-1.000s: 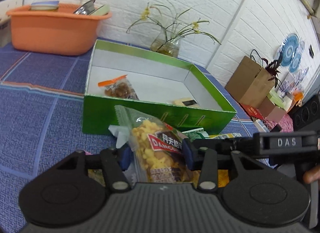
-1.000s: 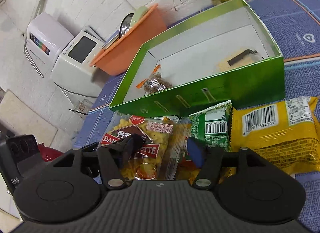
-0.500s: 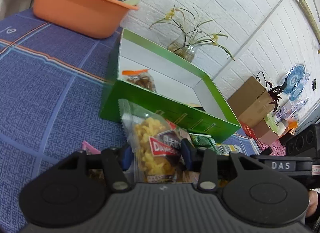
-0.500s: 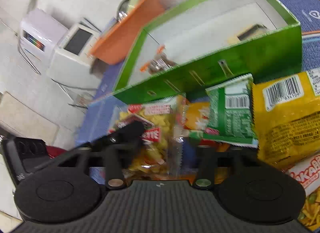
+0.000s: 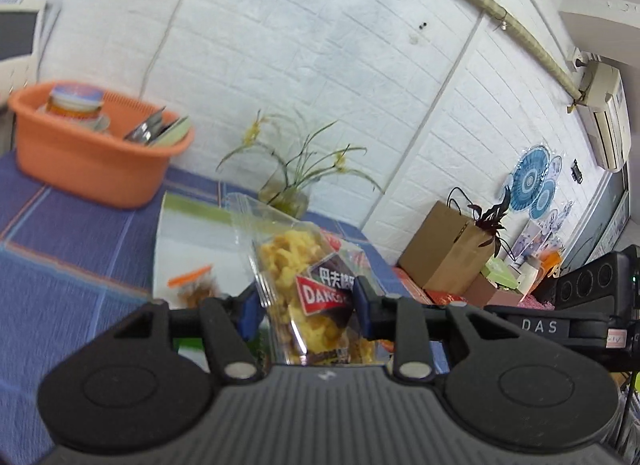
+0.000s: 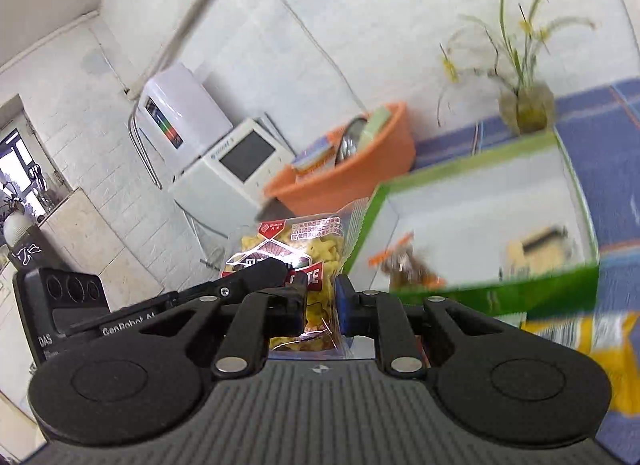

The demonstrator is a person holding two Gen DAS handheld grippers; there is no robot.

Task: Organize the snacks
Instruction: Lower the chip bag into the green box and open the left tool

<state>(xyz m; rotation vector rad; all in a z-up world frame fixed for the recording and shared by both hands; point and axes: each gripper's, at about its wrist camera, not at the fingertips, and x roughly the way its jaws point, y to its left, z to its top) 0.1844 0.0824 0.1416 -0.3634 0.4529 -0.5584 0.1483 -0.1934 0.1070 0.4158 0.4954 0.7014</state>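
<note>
Both grippers, left [image 5: 305, 305] and right [image 6: 318, 303], clench one clear snack bag [image 5: 310, 285], apparently lifted in front of the blurred green box [image 6: 520, 293].

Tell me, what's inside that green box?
The green box holds a small clear packet of brown snacks with an orange top and a pale packet with a dark stripe. Its near wall hides the floor just behind it.

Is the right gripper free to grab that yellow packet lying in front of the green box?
Probably not yet: the right gripper is shut on the clear snack bag, so it would have to let go first. The yellow packet itself lies uncovered.
</note>
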